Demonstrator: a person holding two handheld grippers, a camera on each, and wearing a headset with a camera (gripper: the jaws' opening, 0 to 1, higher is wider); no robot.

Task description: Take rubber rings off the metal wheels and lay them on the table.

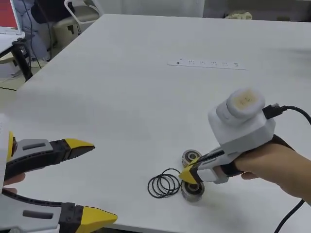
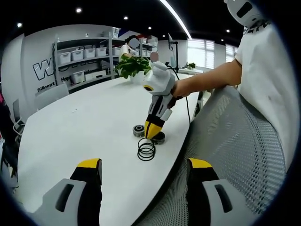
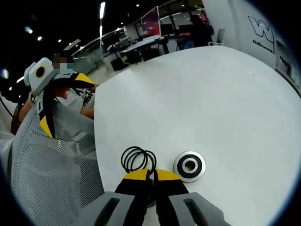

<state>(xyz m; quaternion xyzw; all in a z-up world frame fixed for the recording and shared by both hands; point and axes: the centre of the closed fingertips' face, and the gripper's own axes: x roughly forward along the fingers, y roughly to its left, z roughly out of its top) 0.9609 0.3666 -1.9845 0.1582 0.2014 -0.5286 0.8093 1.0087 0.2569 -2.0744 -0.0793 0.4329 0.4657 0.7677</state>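
Note:
Two metal wheels lie near the table's front edge: a far wheel [image 1: 190, 157] [image 3: 189, 166] [image 2: 138, 130] and a near wheel [image 1: 194, 191] [image 2: 159, 138]. A loose bunch of black rubber rings [image 1: 164, 185] [image 2: 146, 149] [image 3: 137, 158] lies flat just left of them. My right gripper [image 1: 186, 175] [image 3: 151, 177] [image 2: 153, 128] has its jaws shut, tips down on the near wheel's left rim, which it mostly hides. Whether a ring is pinched between them I cannot see. My left gripper [image 1: 90, 180] [image 2: 145, 165] [image 3: 63, 101] is open and holds nothing, off the table's front-left edge.
The white table [image 1: 146, 97] stretches far back, with a white power strip [image 1: 208, 63] lying on it. A black cable [image 1: 291, 112] trails from the right gripper. A mesh chair back [image 2: 235, 150] stands beside the table edge. A white chair [image 1: 80, 12] stands at the far left.

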